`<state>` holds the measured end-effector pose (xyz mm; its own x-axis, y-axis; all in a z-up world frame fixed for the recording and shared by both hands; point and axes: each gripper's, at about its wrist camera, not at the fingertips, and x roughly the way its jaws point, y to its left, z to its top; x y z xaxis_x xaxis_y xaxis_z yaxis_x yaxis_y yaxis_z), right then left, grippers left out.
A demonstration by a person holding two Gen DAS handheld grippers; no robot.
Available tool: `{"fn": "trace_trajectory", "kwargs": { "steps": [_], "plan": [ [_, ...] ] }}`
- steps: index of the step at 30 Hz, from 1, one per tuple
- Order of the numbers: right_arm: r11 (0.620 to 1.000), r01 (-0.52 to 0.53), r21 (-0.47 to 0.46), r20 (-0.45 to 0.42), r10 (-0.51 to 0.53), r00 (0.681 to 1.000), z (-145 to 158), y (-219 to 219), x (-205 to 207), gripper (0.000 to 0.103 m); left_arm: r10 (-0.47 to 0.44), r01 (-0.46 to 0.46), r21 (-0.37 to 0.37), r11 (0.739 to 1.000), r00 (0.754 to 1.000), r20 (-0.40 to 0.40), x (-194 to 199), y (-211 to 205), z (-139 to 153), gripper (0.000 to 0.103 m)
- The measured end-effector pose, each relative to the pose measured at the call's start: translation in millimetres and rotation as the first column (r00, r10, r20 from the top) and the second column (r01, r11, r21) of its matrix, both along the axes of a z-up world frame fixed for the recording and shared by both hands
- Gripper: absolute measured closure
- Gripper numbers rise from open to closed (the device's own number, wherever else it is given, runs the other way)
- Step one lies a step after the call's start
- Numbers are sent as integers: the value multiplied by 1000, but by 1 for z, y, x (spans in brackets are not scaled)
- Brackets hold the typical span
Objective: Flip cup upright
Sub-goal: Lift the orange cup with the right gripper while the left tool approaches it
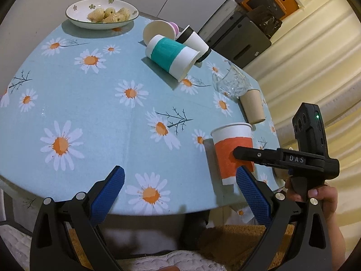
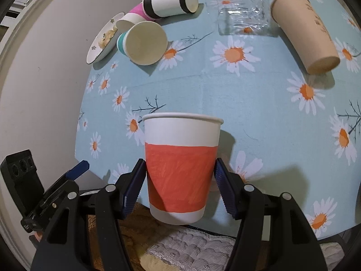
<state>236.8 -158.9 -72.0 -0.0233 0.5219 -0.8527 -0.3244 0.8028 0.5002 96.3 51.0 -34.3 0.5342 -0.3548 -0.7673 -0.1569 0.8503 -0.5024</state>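
A white paper cup with an orange band (image 2: 180, 167) stands upright, rim up, between the blue pads of my right gripper (image 2: 180, 180), which is shut on its sides at the table's near edge. Its base looks slightly above or at the table edge. The same cup (image 1: 232, 151) shows in the left wrist view at the right, with the right gripper's finger across it. My left gripper (image 1: 180, 187) is open and empty, low over the front edge of the table, to the left of the cup.
Several cups lie on their sides on the daisy tablecloth (image 1: 101, 103): a teal-banded one (image 1: 173, 56), a black-banded one (image 1: 194, 40), a pink one (image 1: 162, 28), a tan one (image 1: 252, 108). A glass mug (image 1: 232, 83) lies tipped. A bowl of snacks (image 1: 101, 13) sits far left.
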Motion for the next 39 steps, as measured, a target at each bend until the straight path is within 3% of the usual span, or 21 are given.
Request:
{"fn": "trace_trajectory", "kwargs": {
  "steps": [5,8,25,28,36,39],
  "plan": [
    [1000,-15,-18,1,15,1000,-7,4,-2,40,-5,5,13,1000,1000,6,-5,-3,3,7],
    [1000,-12,-7,3,12,1000,-7,2,-2,32,-3,3,14,1000,1000,6,-6,-1,4,7],
    [1000,7,20,2,-7,1000,7,-13,-3,32,-1,1,35,999,1000,0,-7,-4,9,7],
    [1000,-2,31,35,0,999,19,-19,-6,32,-15,16,34,999,1000,-7,-1,-11,12,7],
    [993,35,114,127,-50,991,62,-58,-7,32,-70,68,-53,996,997,-31,26,-37,22,8],
    [985,65,162,123,-85,989,66,-75,-12,32,-67,62,-99,993,996,-52,39,-46,24,8]
  ]
}}
